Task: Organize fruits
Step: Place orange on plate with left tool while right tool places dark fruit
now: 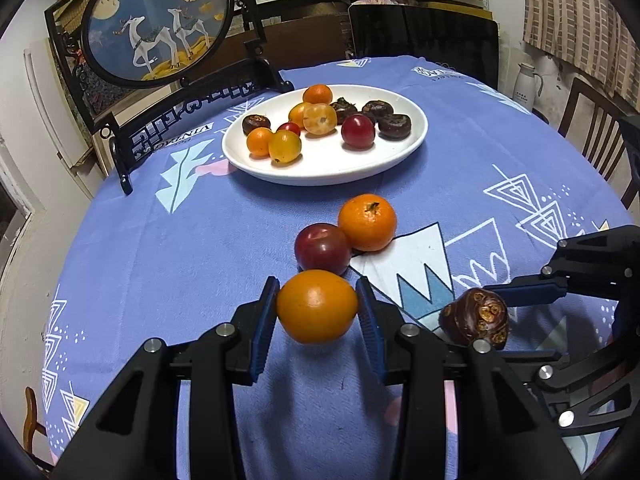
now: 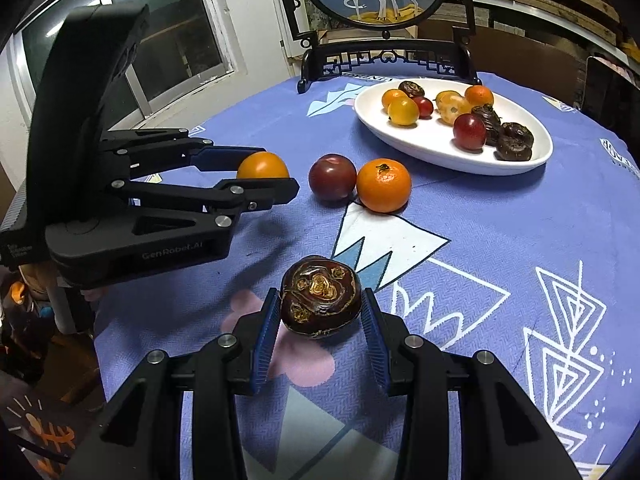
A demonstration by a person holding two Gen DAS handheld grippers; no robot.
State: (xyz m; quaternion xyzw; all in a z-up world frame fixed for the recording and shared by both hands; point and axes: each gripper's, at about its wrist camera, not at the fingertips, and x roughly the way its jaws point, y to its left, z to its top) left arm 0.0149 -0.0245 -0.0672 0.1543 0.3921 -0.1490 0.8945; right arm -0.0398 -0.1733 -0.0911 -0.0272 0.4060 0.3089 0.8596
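My left gripper [image 1: 317,300] is shut on an orange fruit [image 1: 317,306] and holds it just above the blue tablecloth; it also shows in the right wrist view [image 2: 262,166]. My right gripper [image 2: 320,306] is shut on a dark brown water chestnut [image 2: 320,303], low over the cloth; the chestnut also shows in the left wrist view [image 1: 476,316]. A dark red plum [image 1: 322,249] and a tangerine [image 1: 367,222] lie touching on the cloth beyond the left gripper. A white oval plate [image 1: 320,168] farther back holds several orange, red and brown fruits.
A round deer picture on a black stand [image 1: 160,20] stands at the table's far left edge behind the plate. Dark chairs [image 1: 424,36] sit behind the table, a wooden chair [image 1: 596,132] at right. A window [image 2: 120,40] is left of the table.
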